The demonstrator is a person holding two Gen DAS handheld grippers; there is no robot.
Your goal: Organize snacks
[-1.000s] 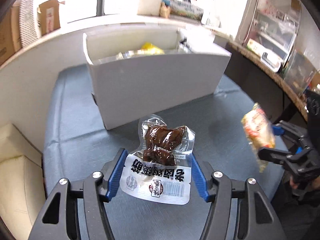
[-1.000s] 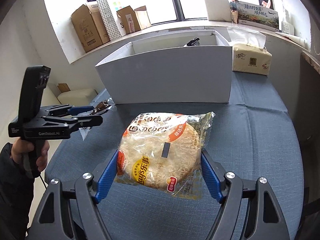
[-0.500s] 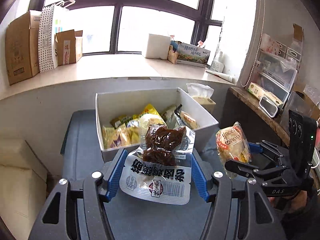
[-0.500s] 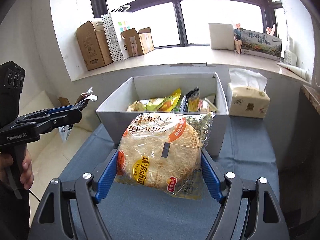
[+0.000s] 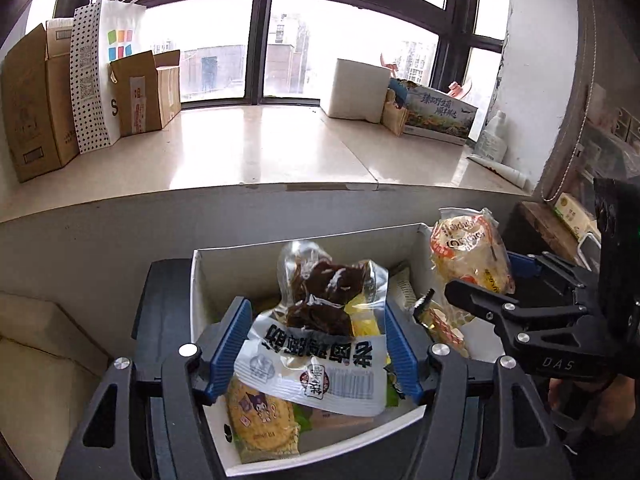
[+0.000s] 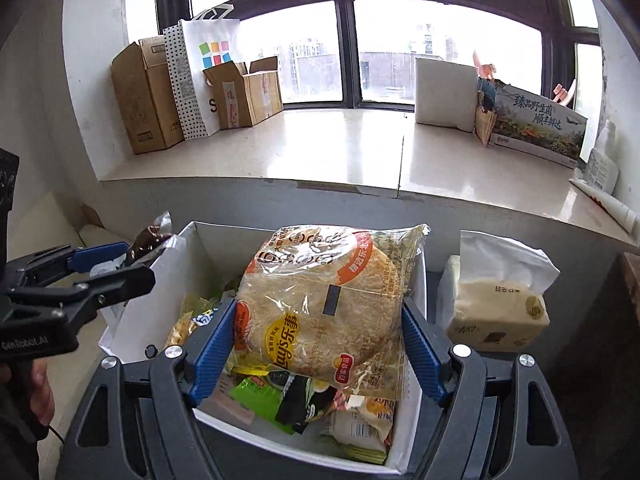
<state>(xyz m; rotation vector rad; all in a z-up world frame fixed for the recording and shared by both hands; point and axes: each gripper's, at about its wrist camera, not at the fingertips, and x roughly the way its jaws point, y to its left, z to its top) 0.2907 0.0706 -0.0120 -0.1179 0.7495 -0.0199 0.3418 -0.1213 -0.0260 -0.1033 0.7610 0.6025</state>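
Between the left gripper's (image 5: 316,350) opening blue pads sits a clear pouch of dark braised meat (image 5: 320,328); the right gripper (image 6: 316,344), also opening, brackets a round crisp-cake pack (image 6: 320,300). Both hang over the white snack box (image 6: 132,312) on the blue tabletop (image 5: 160,300), below a pale windowsill (image 5: 248,152).

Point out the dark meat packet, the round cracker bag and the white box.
dark meat packet (image 5: 316,360), left wrist view, white printed label
round cracker bag (image 6: 320,312), right wrist view, front middle
white box (image 6: 136,320), right wrist view, left wall
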